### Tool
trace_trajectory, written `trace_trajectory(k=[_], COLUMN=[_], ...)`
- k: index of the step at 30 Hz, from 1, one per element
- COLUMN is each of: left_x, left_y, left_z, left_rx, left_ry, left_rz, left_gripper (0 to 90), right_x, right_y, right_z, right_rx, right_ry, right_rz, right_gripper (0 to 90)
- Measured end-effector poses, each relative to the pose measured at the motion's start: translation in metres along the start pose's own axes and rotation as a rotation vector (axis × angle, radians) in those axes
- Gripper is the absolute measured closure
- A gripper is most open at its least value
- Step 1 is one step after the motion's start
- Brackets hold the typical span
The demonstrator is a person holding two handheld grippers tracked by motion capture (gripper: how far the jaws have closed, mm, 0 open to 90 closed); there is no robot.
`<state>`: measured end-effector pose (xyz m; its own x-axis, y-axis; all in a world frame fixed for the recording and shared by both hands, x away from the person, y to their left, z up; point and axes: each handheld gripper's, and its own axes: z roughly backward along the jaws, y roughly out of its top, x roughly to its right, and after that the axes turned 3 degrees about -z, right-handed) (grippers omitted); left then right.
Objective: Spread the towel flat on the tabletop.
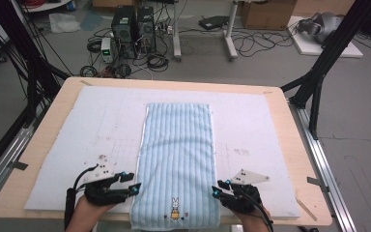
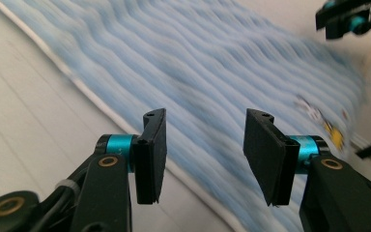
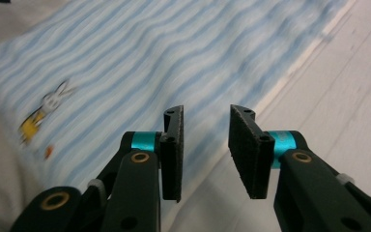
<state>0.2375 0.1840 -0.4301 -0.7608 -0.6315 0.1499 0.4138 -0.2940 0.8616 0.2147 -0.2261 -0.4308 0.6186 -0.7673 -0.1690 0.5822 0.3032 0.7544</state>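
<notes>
On the white mat (image 1: pixel 77 145), striped towel (image 1: pixel 176 150) lies lengthwise, rabbit end nearest

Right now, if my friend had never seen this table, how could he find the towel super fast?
Look at the wooden table with a big white mat on top. Right down the mat's middle lies the towel, long, flat and light blue with thin stripes. Its near end hangs over the table's edge and has a little white bunny in yellow stitched on it, between the person's two tools.
</notes>
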Motion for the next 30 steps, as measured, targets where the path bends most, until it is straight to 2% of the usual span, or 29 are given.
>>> trace_trajectory(k=[4, 8, 11, 13, 16, 21, 24, 25, 27, 30], left_x=[-0.022, -0.042, -0.055, -0.063, -0.072, -0.085, -0.093, -0.094, -0.099, -0.101], left_y=[0.016, 0.03, 0.038, 0.042, 0.049, 0.059, 0.059, 0.058, 0.057, 0.056], left_z=[-0.012, -0.027, -0.037, -0.045, -0.055, -0.074, -0.086, -0.089, -0.097, -0.107], left_rx=[0.005, 0.006, 0.0, -0.003, -0.014, -0.033, -0.055, -0.058, -0.093, -0.139], left_ry=[0.043, 0.071, 0.081, 0.085, 0.096, 0.137, 0.16, 0.17, 0.19, 0.23], left_rz=[0.017, 0.035, 0.043, 0.046, 0.037, 0.014, 0.01, 0.012, 0.014, 0.003], left_gripper=[51.2, 51.1, 51.5, 52.4, 54.1, 54.9, 57.5, 59.8, 61.5, 64.0], right_x=[0.005, 0.007, 0.009, 0.009, 0.008, 0.007, 0.009, 0.011, 0.013, 0.017], right_y=[0.014, 0.023, 0.023, 0.021, 0.02, 0.016, 0.017, 0.017, 0.016, 0.014], right_z=[-0.018, -0.032, -0.039, -0.043, -0.04, -0.033, -0.032, -0.031, -0.03, -0.027], right_rx=[0.009, -0.011, -0.043, -0.085, -0.1, -0.129, -0.14, -0.146, -0.143, -0.09], right_ry=[0.0, 0.015, 0.04, 0.05, 0.056, 0.078, 0.111, 0.118, 0.137, 0.163], right_rz=[-0.006, 0.022, 0.056, 0.094, 0.149, 0.236, 0.231, 0.234, 0.222, 0.172], right_gripper=[63.4, 65.4, 69.8, 74.6, 84.2, 84.7, 83.8, 82.3, 77.0, 72.8])
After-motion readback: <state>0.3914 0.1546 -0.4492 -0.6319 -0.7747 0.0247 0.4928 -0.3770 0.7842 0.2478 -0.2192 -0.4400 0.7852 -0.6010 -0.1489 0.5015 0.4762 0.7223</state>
